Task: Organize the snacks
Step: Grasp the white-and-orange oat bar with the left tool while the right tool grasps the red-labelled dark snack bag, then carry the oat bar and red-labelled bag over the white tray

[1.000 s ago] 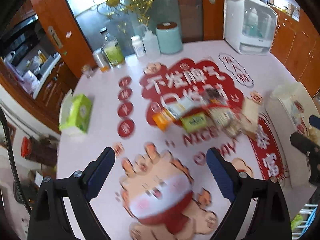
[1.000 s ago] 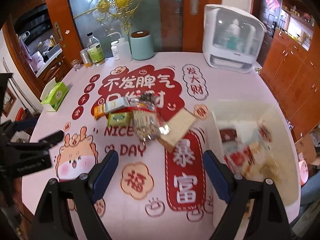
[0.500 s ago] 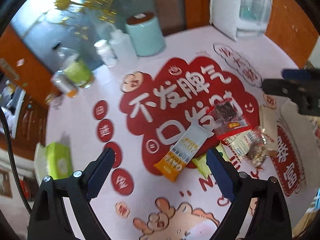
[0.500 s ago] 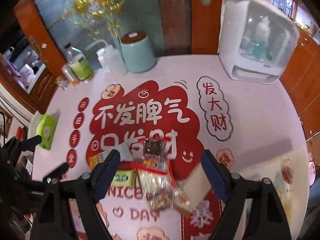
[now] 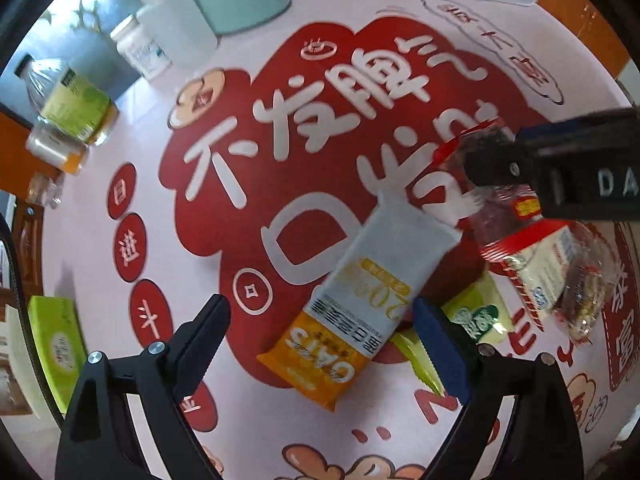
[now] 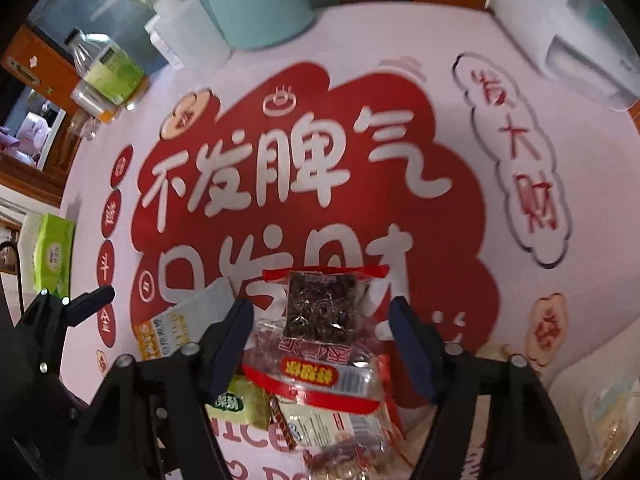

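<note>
A pile of snack packets lies on the red-and-pink printed table cover [image 6: 400, 208]. My left gripper [image 5: 320, 344] is open, pointing down just over a white and orange oats packet [image 5: 360, 308] that lies between its fingers without touching them. My right gripper [image 6: 322, 344] straddles a red-edged clear packet of dark dried fruit [image 6: 320, 312]. Its jaws are closing, with the pads near the packet's sides but not seen pressing. A green packet [image 6: 240, 400] and a clear packet of nuts [image 6: 340, 428] lie under and beside it. The right gripper's body [image 5: 568, 164] shows in the left wrist view.
At the table's far edge stand a teal canister [image 6: 256, 4], white bottles [image 5: 172, 20], a green-labelled bottle [image 6: 108, 68] and a white appliance [image 6: 580, 40]. A green tissue box [image 6: 52, 252] sits at the left edge. A pale tray [image 6: 600, 400] is at the right.
Both grippers have dropped and moved forward over the snack pile, which now fills the views. The right jaws have narrowed around the dried fruit packet. The left jaws stay wide.
</note>
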Tool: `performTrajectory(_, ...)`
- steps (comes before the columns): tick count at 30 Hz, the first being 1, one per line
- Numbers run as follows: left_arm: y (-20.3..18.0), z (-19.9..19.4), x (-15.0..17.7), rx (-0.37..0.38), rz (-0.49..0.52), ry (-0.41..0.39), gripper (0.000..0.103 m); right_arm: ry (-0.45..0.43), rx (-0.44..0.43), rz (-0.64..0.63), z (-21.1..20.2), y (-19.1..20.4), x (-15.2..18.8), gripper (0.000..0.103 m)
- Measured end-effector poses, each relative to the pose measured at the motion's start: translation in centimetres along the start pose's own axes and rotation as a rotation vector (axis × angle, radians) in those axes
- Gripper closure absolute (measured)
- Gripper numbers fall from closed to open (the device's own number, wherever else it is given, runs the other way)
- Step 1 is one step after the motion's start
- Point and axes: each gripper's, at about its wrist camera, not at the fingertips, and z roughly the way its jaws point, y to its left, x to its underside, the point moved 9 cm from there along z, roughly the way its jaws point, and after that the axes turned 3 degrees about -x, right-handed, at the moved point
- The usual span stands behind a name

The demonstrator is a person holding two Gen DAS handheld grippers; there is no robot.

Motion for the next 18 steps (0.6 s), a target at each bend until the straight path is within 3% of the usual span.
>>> performTrajectory(3,0.2,1.2,0.0,0.005,-0.014,0.024,0.011,0.042,0.012,-0.011,1.5,-0.1,0.4,0.056)
performTrajectory(6,0.6,1.6,-0.3,0.047,-0.063,0.026,0.014,0.040,0.009,-0.023,1.8,0.1,0.6,0.059)
performTrajectory(8,0.4,1.7,-0.4,0.130,-0.116,0.032,0.032,0.032,0.001,-0.023,1.7,0.1,0.6,0.060)
performTrajectory(10,0.7,1.4,-0.8,0.120,-0.129,0.017,0.063,0.025,0.000,-0.029,1.7,0.1,0.6,0.061)
performTrajectory(14,0.5,1.0,-0.2,0.099,-0.155,0.034,0.066,-0.003,-0.002,-0.027,1.0,0.2,1.2,0.062)
performTrajectory(18,0.4,-2.0,0.4,0.088,-0.187,-0.028,0.066,-0.046,-0.058,0.011,-1.2,-0.2,1.7,0.062)
